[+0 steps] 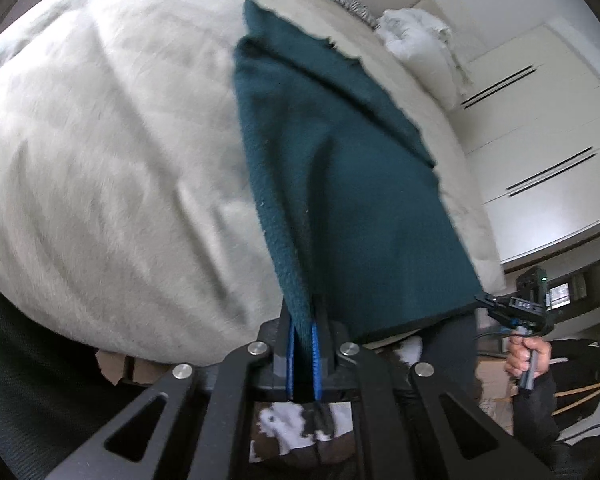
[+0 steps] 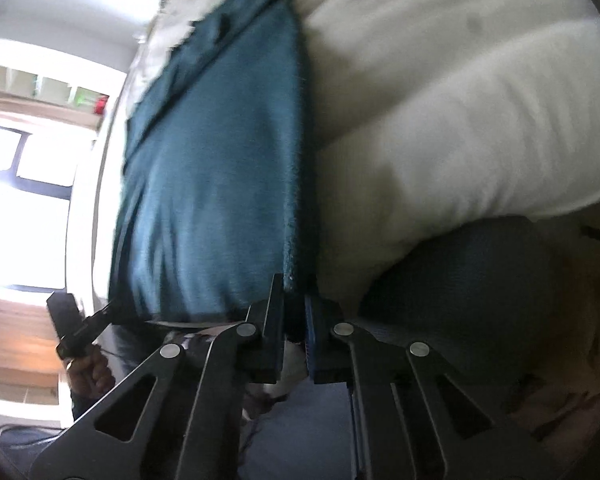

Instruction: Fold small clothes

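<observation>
teal fleece-like cloth (image 1: pixel 340 184) soft, light, limp; drapes and sags, likely slips little. best held at near corners, as now: left gripper (image 1: pixel 304 344) pinched shut on one corner, right gripper (image 2: pixel 294 320) pinched shut on other. cloth stretched between them over cream fuzzy bedspread (image 1: pixel 100 160). bedroom: white wardrobe (image 1: pixel 540 120), pillows (image 1: pixel 416 36).

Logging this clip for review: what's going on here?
A person holds a gripper in each hand, folding a dark teal cloth over a white bed. The left gripper and the right gripper are each shut on a near corner, so the near edge hangs between them while the rest lies on the bed.
</observation>
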Motion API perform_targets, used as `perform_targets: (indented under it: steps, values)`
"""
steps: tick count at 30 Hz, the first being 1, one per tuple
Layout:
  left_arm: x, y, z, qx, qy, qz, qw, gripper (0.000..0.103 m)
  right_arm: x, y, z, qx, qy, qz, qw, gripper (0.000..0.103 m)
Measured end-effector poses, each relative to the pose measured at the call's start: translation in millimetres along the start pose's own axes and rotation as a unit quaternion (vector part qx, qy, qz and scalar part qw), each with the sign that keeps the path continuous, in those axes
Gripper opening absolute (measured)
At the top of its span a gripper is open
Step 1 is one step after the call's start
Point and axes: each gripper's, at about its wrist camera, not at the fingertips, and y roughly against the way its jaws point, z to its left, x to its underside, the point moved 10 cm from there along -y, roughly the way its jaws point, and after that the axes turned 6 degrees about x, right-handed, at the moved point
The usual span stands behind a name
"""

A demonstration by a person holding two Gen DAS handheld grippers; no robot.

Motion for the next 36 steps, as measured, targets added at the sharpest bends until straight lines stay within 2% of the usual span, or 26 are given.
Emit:
perform_targets:
  steps: [3,4,6,12,16,21,28,31,36]
  values:
    - [-14,17,-12,0.052,0.022,-0.027,0.998,0.007,-18,18,16,-0.055,-0.011,-0.034,0.998,0.007]
    - [-23,25,-17,0.081,0.033,-0.042,0.9953,0.007,-24,24,20,-0.07,-0.014,-0.044,0.996,0.007]
    - [-34,34,-24,0.111,0.044,-0.06,0.991,0.007,-37,34,30,-0.099,-0.017,-0.063,0.993,0.007]
    - [-66,42,-43,0.174,0.068,-0.093,0.9781,0.007,-78,41,58,-0.14,-0.017,-0.094,0.986,0.007]
    - [-89,38,-39,0.189,0.099,-0.11,0.9707,0.007,-112,39,70,-0.152,-0.03,-0.122,0.98,0.007]
    - [-127,37,-31,0.207,0.121,-0.136,0.9612,0.007,-162,34,81,-0.145,-0.041,-0.149,0.977,0.007]
    - [-202,29,-27,0.226,0.134,-0.171,0.9498,0.007,-246,28,85,-0.136,-0.076,-0.195,0.968,0.007]
    - [-232,22,-24,0.225,0.139,-0.177,0.9481,0.007,-279,22,87,-0.132,-0.084,-0.209,0.965,0.007]
    - [-284,-8,-14,0.206,0.147,-0.178,0.9509,0.007,-334,-2,90,-0.111,-0.09,-0.22,0.965,0.007]
